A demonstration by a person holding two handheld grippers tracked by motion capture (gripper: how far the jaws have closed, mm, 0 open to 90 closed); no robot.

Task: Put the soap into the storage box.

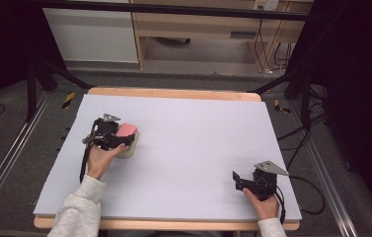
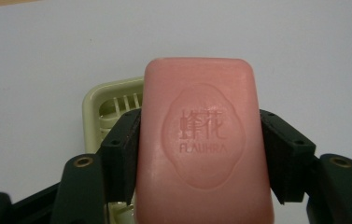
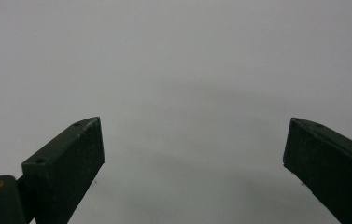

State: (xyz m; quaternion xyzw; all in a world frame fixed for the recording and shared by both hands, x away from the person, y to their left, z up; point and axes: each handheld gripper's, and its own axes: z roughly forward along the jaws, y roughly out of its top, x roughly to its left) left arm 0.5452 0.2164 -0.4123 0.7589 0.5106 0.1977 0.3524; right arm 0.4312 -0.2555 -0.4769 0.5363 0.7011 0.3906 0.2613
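Note:
A pink bar of soap (image 2: 201, 140) with a stamped emblem sits between the black jaws of my left gripper (image 2: 200, 140), which is shut on its two long sides. Under it lies a pale yellow-green soap dish (image 2: 100, 100) with a slotted floor, mostly hidden by the bar. In the high view the soap (image 1: 127, 130) and dish (image 1: 128, 150) are at the table's left, with the left gripper (image 1: 124, 138) over them. My right gripper (image 1: 237, 180) rests near the front right of the table, and in its own view its jaws (image 3: 194, 149) stand wide open over bare surface.
The table is covered by a pale lavender-grey sheet (image 1: 188, 133) with a wooden edge (image 1: 173, 93) at the back. Cables trail from both grippers. Black frame legs and floor rails flank the table, and a wooden cabinet stands behind.

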